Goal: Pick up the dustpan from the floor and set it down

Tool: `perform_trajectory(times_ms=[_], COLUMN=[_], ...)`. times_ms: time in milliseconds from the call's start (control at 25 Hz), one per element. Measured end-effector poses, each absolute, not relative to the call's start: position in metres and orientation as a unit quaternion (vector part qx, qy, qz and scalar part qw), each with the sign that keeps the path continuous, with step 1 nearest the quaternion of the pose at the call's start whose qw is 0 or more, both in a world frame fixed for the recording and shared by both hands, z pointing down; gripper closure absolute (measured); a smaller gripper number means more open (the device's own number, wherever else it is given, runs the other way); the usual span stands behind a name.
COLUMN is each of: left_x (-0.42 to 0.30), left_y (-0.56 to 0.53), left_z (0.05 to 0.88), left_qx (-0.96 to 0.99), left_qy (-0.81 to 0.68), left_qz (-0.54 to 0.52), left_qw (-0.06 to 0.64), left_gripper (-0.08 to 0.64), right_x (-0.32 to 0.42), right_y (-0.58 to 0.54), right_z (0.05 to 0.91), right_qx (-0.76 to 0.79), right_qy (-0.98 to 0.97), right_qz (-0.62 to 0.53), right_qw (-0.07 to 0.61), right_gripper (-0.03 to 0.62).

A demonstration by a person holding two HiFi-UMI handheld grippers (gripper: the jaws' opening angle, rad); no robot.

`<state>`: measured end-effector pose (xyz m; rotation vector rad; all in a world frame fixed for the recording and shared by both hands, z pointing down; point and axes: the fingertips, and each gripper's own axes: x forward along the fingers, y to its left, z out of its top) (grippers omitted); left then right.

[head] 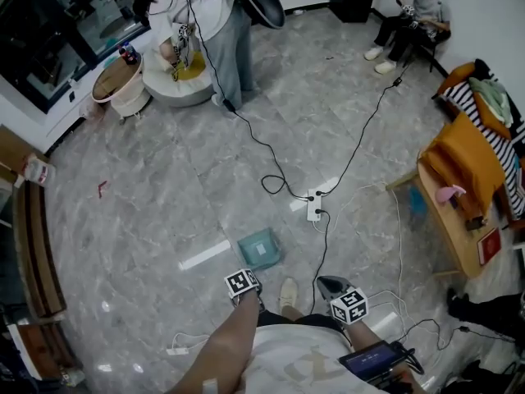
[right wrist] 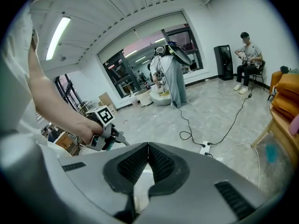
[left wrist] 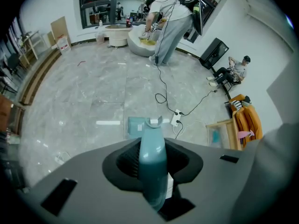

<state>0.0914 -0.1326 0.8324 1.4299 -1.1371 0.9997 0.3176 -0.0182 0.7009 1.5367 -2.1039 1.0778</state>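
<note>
One dustpan [left wrist: 153,167] is pinched by the left gripper [left wrist: 152,141]; the right gripper [right wrist: 148,144] has jaws pressed together.

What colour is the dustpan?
Teal, a pale blue-green; the left gripper view shows the dustpan best.

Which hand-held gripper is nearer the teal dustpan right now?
Left. The left hand-held gripper grips the dustpan by its handle; the right hand-held gripper is apart from it, off to the side, jaws together and empty.
</note>
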Motion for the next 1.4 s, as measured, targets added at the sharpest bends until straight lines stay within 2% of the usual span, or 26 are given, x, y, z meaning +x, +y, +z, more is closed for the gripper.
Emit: perform_trajectory(times_ms=[560, 1400], left_x=[0.030, -0.050], left_y=[-0.132, -0.091], left_z=[0.802, 0.718], left_qx=[0.624, 0.653], left_qy=[-0.463, -0.500], left_qz=[0.424, 0.336], left_qw=[0.465, 0.459], left_gripper=[0.451, 0.449], right_x=[0.293, 0.219], right_y=[-0.036, -0.070], right_z=[0.702, 0.686], right_qx=[0.493, 0.381], right_qy=[-0.771, -0.843], right_qz=[0.365, 0.316], right_qw=[0.170, 0.210], right_gripper=[0.575, 0.575])
